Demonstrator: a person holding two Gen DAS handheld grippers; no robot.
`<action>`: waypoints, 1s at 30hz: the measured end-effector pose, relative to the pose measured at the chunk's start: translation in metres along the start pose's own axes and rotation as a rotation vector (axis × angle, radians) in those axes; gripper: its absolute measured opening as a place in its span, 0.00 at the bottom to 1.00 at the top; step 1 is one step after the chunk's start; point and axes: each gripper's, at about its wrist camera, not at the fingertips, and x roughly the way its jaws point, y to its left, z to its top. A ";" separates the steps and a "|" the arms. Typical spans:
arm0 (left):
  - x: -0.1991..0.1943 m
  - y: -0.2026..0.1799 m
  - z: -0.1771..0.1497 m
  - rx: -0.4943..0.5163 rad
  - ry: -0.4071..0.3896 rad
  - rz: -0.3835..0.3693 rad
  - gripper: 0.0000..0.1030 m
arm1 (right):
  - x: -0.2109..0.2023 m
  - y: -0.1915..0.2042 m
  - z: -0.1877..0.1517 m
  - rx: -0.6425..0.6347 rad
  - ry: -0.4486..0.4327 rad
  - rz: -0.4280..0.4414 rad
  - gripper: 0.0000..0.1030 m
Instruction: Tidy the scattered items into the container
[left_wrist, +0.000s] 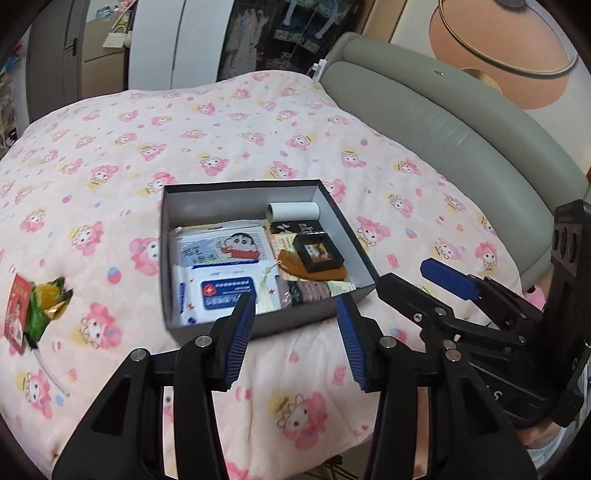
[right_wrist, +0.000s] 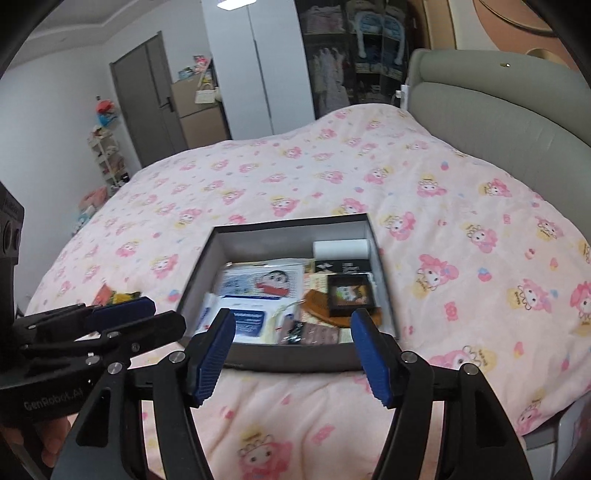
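A grey open box (left_wrist: 343, 218) (right_wrist: 201, 262) sits on the pink bed. It holds wet-wipe packs (left_wrist: 218, 288), a cartoon pouch (left_wrist: 221, 247), a white roll (left_wrist: 293, 211), a wooden comb (left_wrist: 314, 275) and a small black framed picture (left_wrist: 318, 253) (right_wrist: 351, 295). A red card and green snack packet (left_wrist: 35, 314) (right_wrist: 116, 297) lie on the bedspread left of the box, beside a white cable (left_wrist: 51, 374). My left gripper (left_wrist: 295, 332) is open and empty, above the box's near edge. My right gripper (right_wrist: 291, 350) is open and empty at the same near edge, and it also shows in the left wrist view (left_wrist: 424, 282).
A pink cartoon bedspread (left_wrist: 221, 129) covers the bed. A grey padded headboard (left_wrist: 461, 125) runs along the right. Wardrobes, a door and shelves stand beyond the bed's far side (right_wrist: 147, 92).
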 end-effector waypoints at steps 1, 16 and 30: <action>-0.004 0.001 -0.002 -0.001 -0.006 0.003 0.45 | -0.001 0.004 -0.001 -0.007 -0.003 0.007 0.60; -0.047 0.050 -0.043 -0.086 -0.047 0.096 0.45 | -0.002 0.072 -0.012 -0.124 0.022 0.098 0.60; -0.102 0.150 -0.104 -0.312 -0.119 0.209 0.45 | 0.028 0.193 -0.025 -0.330 0.089 0.233 0.60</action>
